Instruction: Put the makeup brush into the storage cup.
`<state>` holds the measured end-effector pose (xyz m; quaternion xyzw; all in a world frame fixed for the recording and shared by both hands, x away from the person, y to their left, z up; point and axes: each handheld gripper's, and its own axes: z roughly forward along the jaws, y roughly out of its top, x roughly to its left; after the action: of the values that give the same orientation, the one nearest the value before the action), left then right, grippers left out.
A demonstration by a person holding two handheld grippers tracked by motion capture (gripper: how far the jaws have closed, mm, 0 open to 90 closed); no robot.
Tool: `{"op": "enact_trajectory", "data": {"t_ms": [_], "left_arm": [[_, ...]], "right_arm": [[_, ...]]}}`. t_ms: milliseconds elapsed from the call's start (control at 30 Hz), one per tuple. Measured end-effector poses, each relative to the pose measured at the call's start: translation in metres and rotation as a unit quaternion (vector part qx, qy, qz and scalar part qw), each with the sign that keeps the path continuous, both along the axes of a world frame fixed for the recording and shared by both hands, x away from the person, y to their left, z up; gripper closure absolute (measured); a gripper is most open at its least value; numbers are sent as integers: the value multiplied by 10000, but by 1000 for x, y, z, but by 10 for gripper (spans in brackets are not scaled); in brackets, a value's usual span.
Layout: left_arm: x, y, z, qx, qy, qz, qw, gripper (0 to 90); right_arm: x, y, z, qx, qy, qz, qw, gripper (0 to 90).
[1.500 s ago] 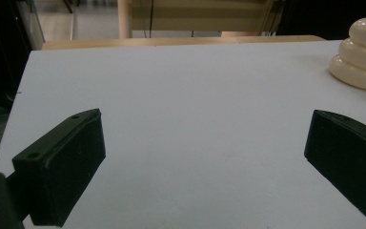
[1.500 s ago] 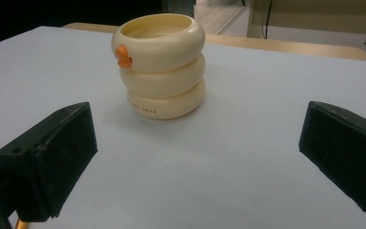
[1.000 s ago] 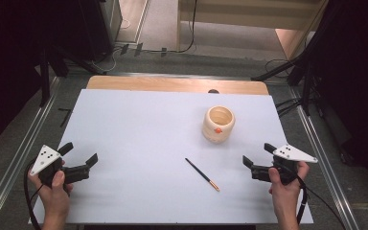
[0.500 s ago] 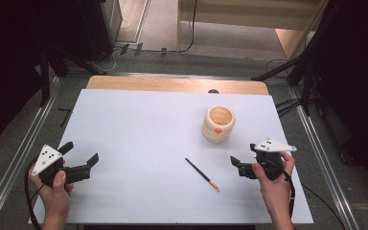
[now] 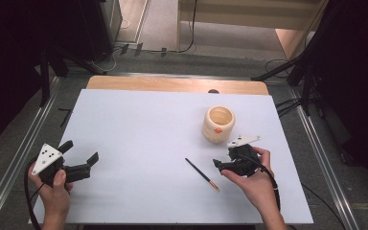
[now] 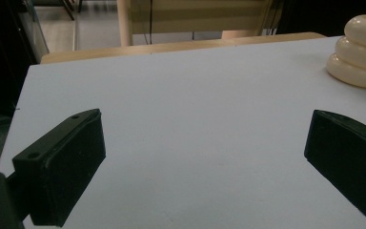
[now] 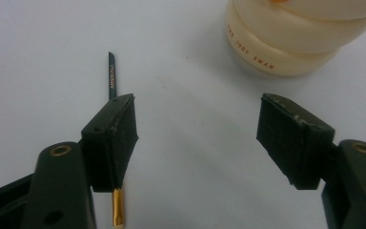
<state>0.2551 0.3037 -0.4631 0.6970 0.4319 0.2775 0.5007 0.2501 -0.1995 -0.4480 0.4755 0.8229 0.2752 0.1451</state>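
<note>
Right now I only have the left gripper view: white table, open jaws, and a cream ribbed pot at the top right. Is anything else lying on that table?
Observer: Yes. A thin dark stick with a gold band lies flat in front of the cream ribbed pot, apart from it.
Operator: Where is the right gripper?
Observer: The right gripper is low over the table beside that stick, with its jaws open. In its own view one jaw covers the stick's middle, so the stick is not between the jaws.
Operator: Any markings on the pot?
Observer: A small orange mark sits on the side facing the person.
</note>
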Motion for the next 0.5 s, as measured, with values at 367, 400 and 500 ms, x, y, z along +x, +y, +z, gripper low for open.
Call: {"op": "enact_trajectory", "data": {"t_ms": [367,400,500], "left_arm": [[-1,-1,0,17,17,-22,10000,5],[-1,-1,0,19,17,-26,10000,5],[0,-1,0,20,22,-26,10000,5]], "right_arm": [[4,19,-12,-262,507,460,9973,474],[4,22,-14,-239,601,576,9962,519],[4,28,-15,-289,772,663,9944,572]]}}
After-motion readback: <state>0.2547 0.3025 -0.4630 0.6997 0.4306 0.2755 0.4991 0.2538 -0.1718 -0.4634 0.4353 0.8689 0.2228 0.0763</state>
